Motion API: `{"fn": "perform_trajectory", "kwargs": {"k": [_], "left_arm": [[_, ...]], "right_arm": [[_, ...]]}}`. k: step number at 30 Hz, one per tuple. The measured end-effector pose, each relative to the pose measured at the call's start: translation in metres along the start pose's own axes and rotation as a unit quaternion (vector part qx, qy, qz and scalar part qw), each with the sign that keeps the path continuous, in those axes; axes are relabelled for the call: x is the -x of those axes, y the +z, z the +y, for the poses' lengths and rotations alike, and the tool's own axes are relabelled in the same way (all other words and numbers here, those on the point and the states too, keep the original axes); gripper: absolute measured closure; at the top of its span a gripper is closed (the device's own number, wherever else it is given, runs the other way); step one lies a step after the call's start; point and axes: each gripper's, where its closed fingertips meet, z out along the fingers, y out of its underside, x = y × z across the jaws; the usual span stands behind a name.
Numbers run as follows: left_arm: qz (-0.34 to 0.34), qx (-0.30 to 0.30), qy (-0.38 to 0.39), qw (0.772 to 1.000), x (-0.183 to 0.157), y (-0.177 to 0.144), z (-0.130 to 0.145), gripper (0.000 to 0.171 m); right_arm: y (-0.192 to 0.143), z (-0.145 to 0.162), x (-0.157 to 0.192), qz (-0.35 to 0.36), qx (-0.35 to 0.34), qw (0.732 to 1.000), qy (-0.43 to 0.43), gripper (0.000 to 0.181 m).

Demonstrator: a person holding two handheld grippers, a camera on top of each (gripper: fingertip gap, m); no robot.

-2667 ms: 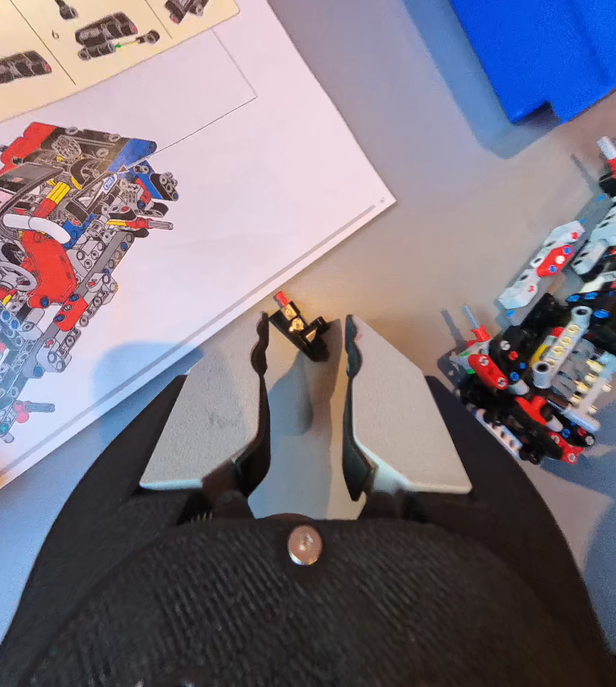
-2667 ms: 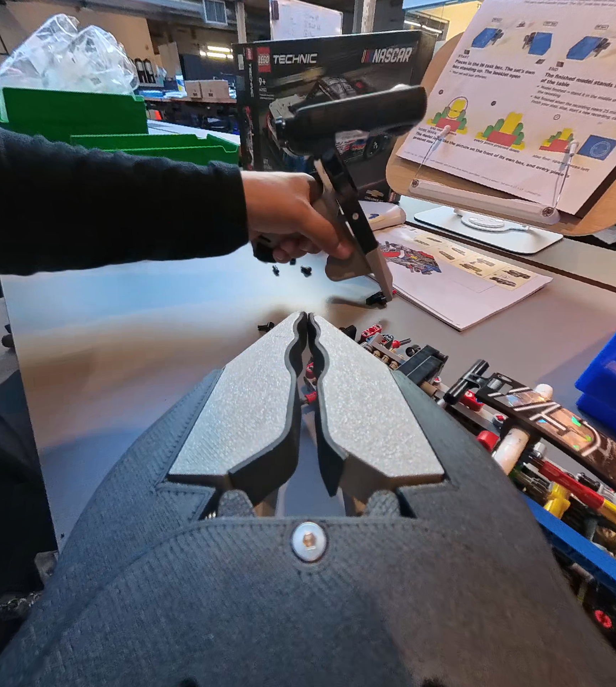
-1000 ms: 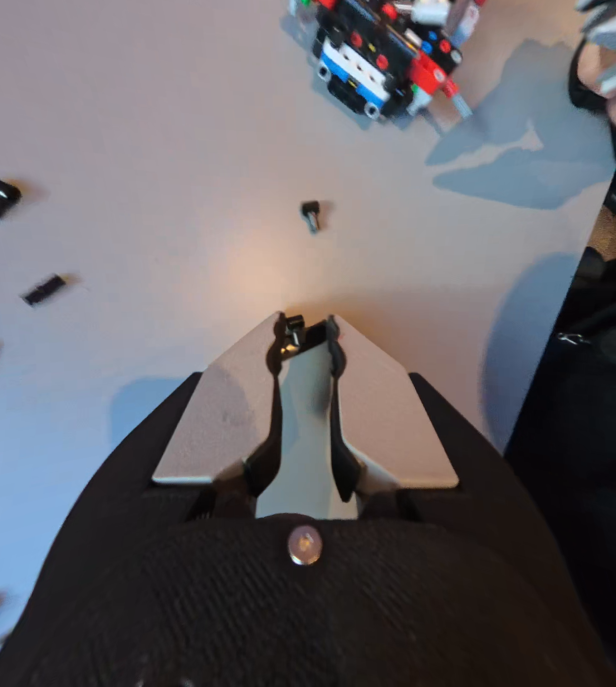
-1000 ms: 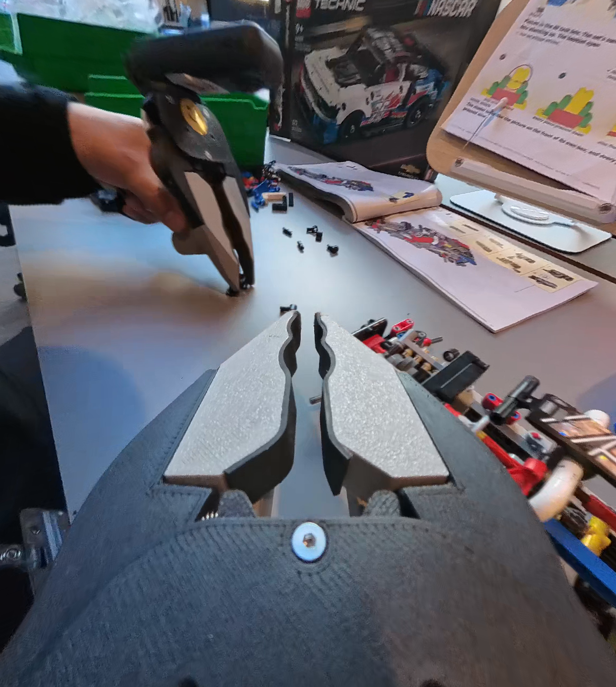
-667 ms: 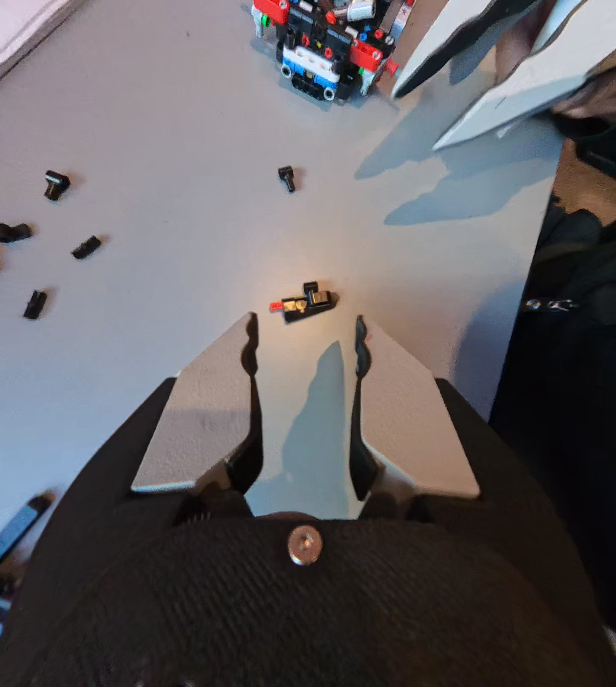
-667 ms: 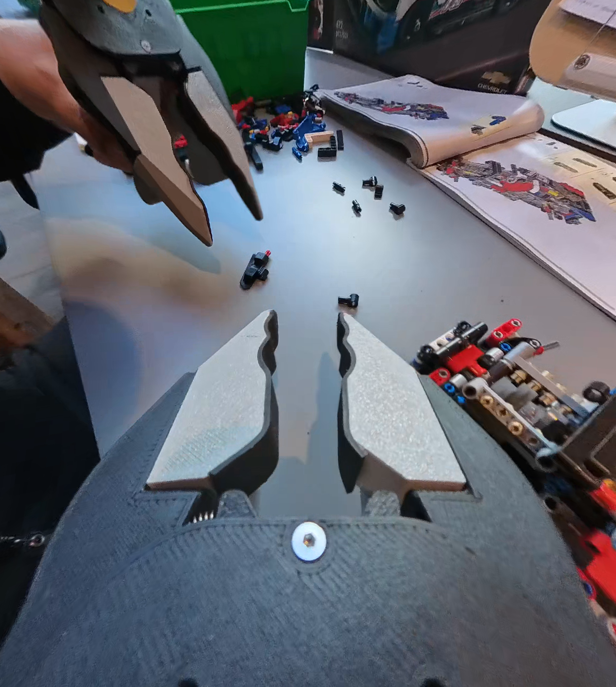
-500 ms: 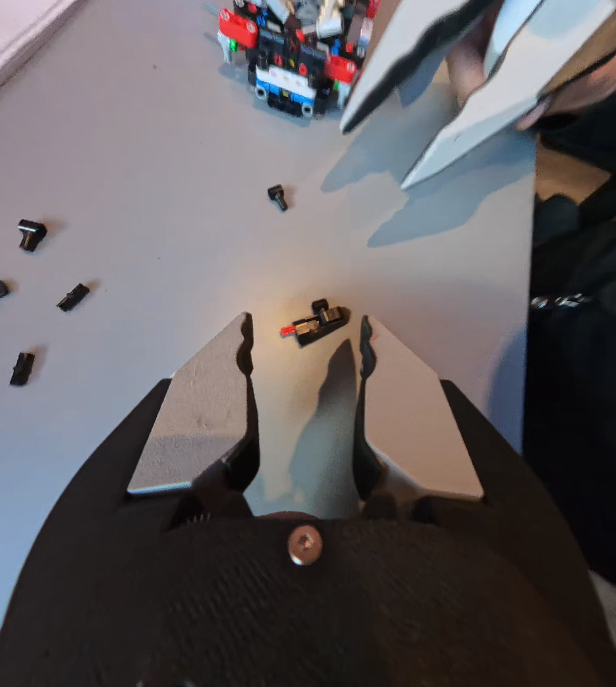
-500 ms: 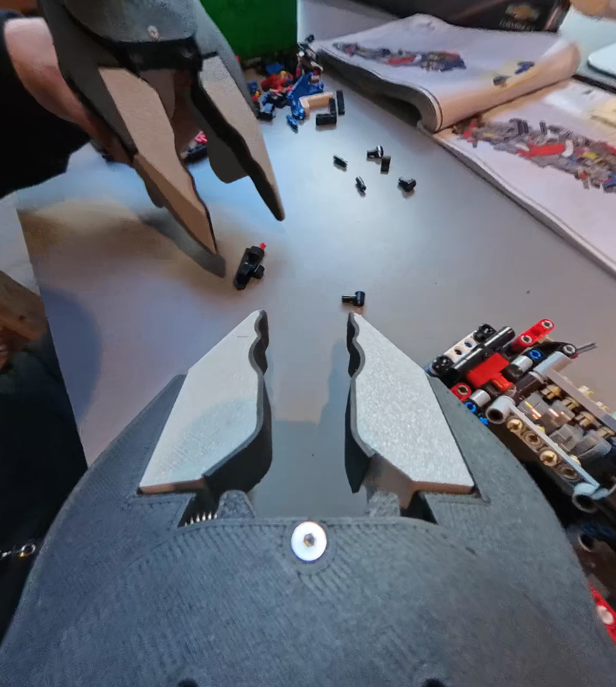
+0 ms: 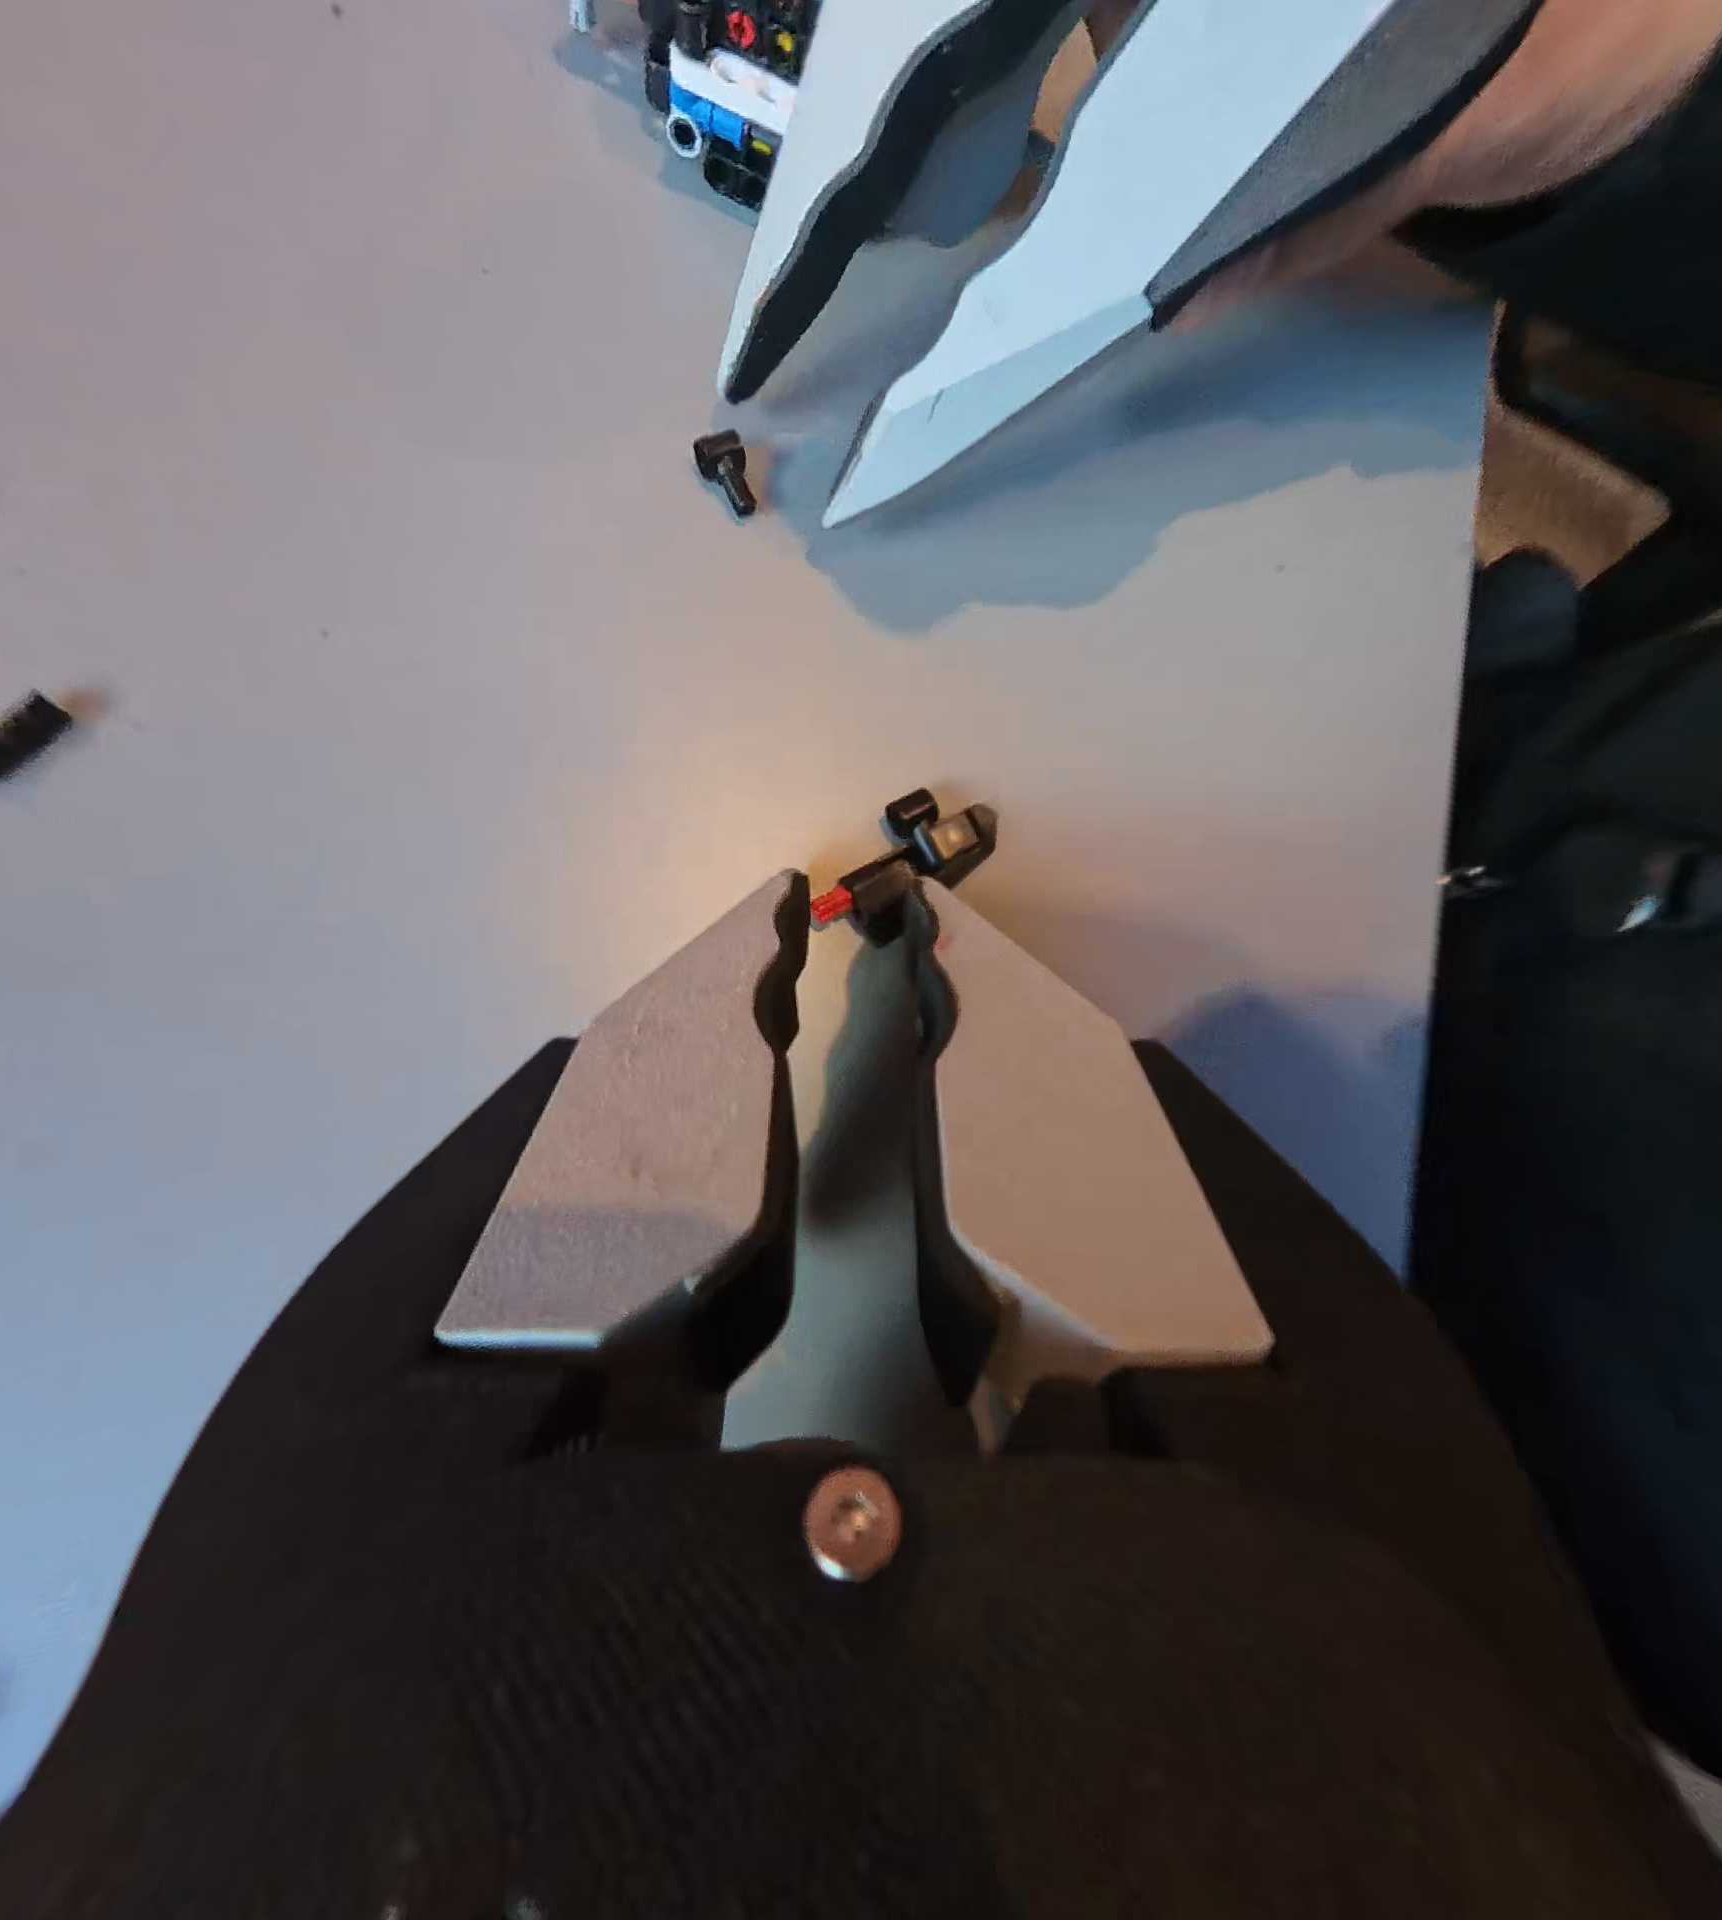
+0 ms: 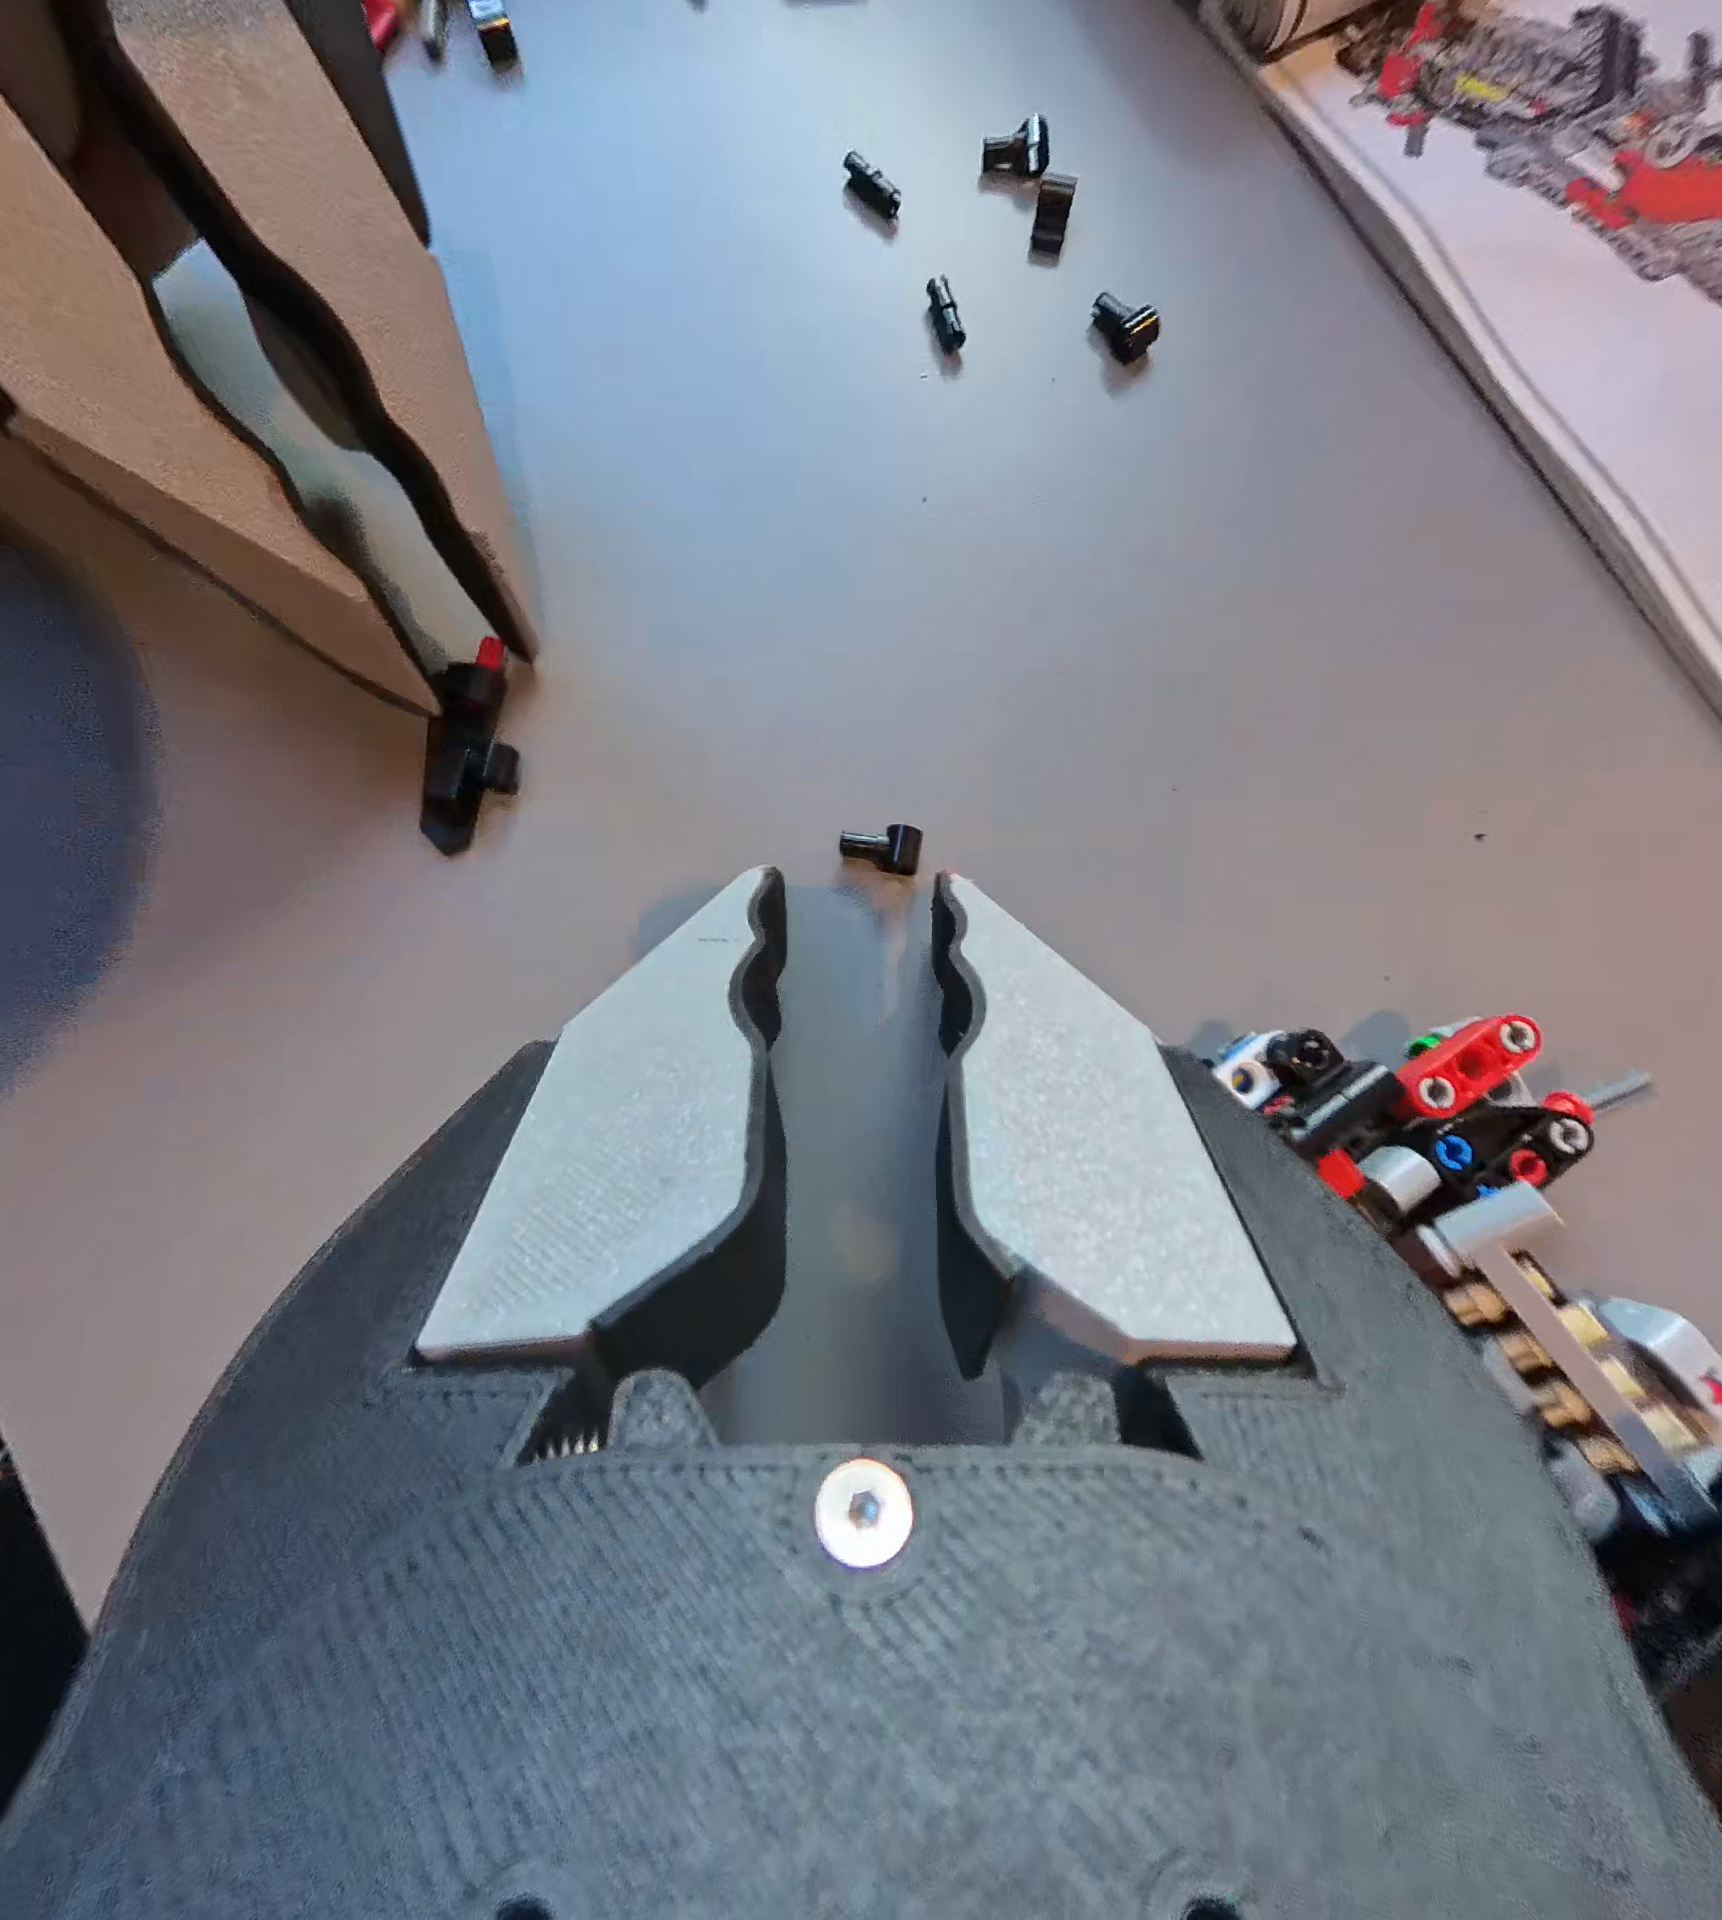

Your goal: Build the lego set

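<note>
A small black Lego piece with a red pin lies on the grey table near its front edge. My left gripper has narrowed onto its red-pin end, the tips down at the table. The right wrist view shows the same grip on the piece. My right gripper is open and empty, its tips low just behind a small black pin connector. The left wrist view shows that gripper beside the connector. The partly built car sits to its right.
Several loose black pins lie farther back on the table. An open instruction booklet lies at the right. More black pieces lie at the left. The table's front edge is close, with dark clothing beyond it. Left tips to right tips: about 9 cm.
My left gripper set the black piece down, opened, then came down and closed on its red-pin end. My right gripper moved down toward the black pin connector and its jaws narrowed.
</note>
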Motion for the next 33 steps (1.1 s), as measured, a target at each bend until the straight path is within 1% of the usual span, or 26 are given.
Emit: {"fn": "perform_trajectory", "kwargs": {"k": [2,3,6,8,11,14,16,18,22,25,29,31,33], "left_arm": [[-0.001,-0.004,-0.037,0.999,-0.002,-0.003,0.001,0.15],[-0.005,-0.007,-0.035,0.999,-0.001,-0.006,0.002,0.146],[-0.017,-0.013,0.025,0.999,0.003,-0.012,0.003,0.14],[-0.029,-0.007,0.069,0.997,0.009,-0.011,0.002,0.134],[0.007,0.006,0.125,0.992,0.002,-0.002,0.002,0.13],[0.025,0.011,0.148,0.989,-0.002,0.002,0.0,0.135],[0.024,0.011,0.158,0.987,-0.002,0.003,0.001,0.149],[0.019,0.003,0.168,0.986,-0.005,0.005,0.0,0.156],[0.002,-0.01,0.165,0.986,-0.013,0.01,-0.002,0.157],[-0.02,-0.012,0.155,0.988,-0.013,0.011,-0.002,0.157],[0.009,-0.003,0.11,0.994,-0.023,0.007,0.002,0.144],[-0.004,-0.007,0.117,0.993,-0.019,0.005,0.001,0.138],[-0.013,-0.001,0.129,0.992,-0.013,0.005,0.002,0.136]], "right_arm": [[0.003,-0.002,0.003,-0.008,0.002,1.0,0.006,0.155],[0.005,-0.002,0.002,-0.004,0.004,1.0,0.005,0.155],[0.009,-0.003,-0.001,0.016,0.003,1.0,-0.001,0.16],[0.011,-0.004,-0.002,0.013,-0.003,1.0,0.001,0.162],[0.013,-0.006,0.0,0.003,-0.004,1.0,-0.008,0.165],[0.011,-0.004,0.005,-0.004,0.005,1.0,-0.018,0.17],[0.01,-0.002,0.011,-0.015,0.005,1.0,-0.018,0.17],[0.008,-0.001,0.018,-0.028,-0.001,1.0,-0.012,0.17],[0.005,0.001,0.03,-0.054,-0.013,0.998,-0.005,0.17],[0.002,0.003,0.04,-0.071,-0.007,0.997,-0.003,0.165],[-0.005,0.008,0.045,-0.072,-0.003,0.997,-0.016,0.165],[-0.008,0.01,0.046,-0.076,-0.004,0.997,-0.017,0.165],[-0.011,0.011,0.046,-0.082,-0.004,0.996,-0.035,0.165]]}}
